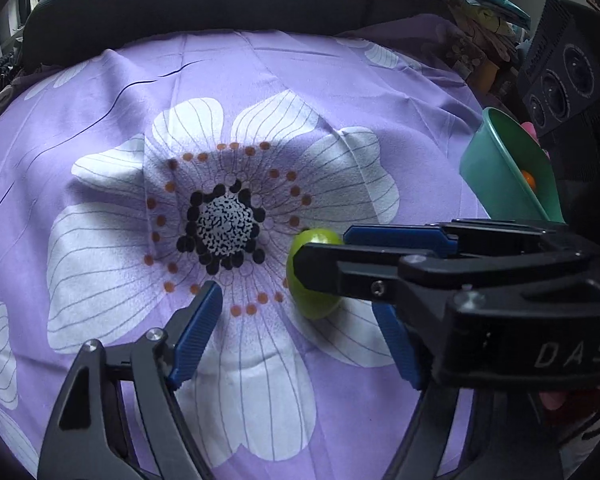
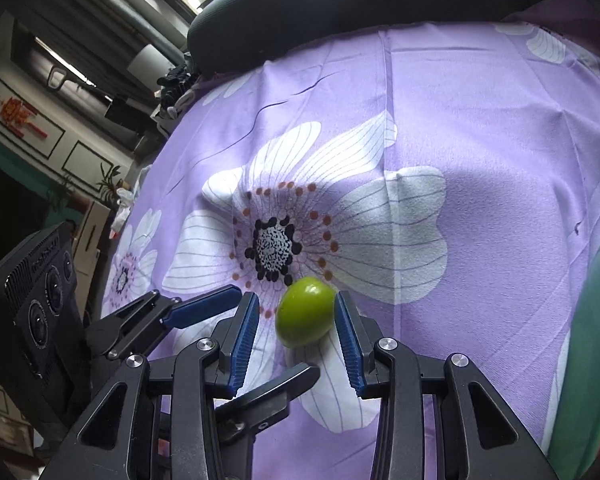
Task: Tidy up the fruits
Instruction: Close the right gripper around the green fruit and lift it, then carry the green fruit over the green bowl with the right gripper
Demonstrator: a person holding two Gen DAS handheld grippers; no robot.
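I see the green fruit low centre in the right view, on the purple flower cloth. My right hand-held gripper is open w/ pads either side, not touching. It's nearer. The left hand-held gripper is open too. Only the left view shows the teal bowl, upper right

- The raised letters "DAS" are seen on the black body of the right gripper, at the near right of the left wrist view; the word is cut off by the picture's edge.
- Embossed lettering is carried on the top edge of the black camera housing at the far right, but it is too small to be read.
- The same kind of lettering on the housing at the left of the right wrist view cannot be read either.
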